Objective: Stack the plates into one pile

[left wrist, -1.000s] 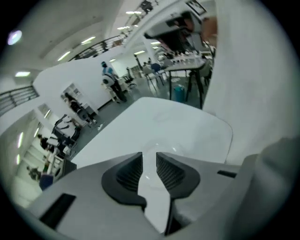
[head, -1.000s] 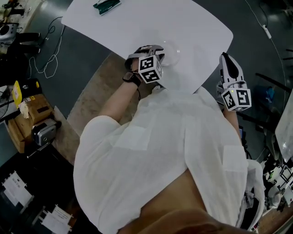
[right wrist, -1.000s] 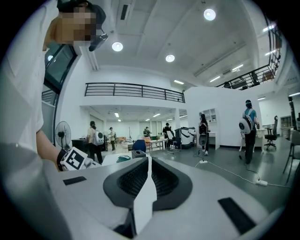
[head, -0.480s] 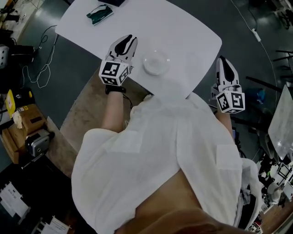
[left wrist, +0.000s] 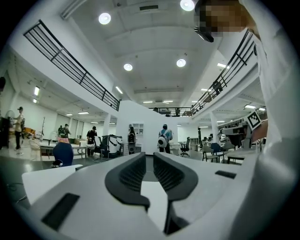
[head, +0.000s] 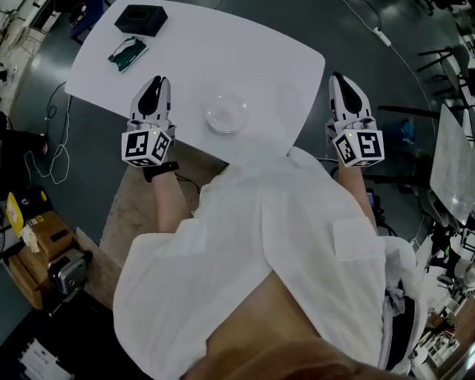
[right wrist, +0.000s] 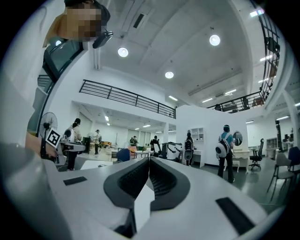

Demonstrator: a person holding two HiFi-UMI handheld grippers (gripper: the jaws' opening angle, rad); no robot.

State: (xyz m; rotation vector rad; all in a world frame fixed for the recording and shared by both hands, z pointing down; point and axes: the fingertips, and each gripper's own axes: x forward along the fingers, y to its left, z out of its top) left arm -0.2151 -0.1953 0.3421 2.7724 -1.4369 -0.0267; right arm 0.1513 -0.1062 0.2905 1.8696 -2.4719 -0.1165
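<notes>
A small pale plate pile (head: pixel 225 113) sits near the front edge of the white table (head: pixel 260 52). My left gripper (head: pixel 156 83) hangs over the table's left part, well left of the plates and apart from them. In the left gripper view its jaws (left wrist: pixel 149 158) point level into the hall; they are closing, a narrow gap still shows and nothing is in it. My right gripper (head: pixel 341 80) is held beyond the table's right edge. In the right gripper view (right wrist: pixel 149 161) its jaws meet at the tips, holding nothing.
A black box (head: pixel 141 20) and a green packet (head: pixel 126 53) lie at the table's far left. Cables (head: pixel 44 159) trail on the floor and a cardboard box (head: pixel 41 226) stands at the left. Both gripper views show a hall with people (left wrist: pixel 164 138) and desks.
My left gripper left the plate, rose and swung away to the left with its jaws narrowing. The plate stayed on the table. My right gripper rose a little.
</notes>
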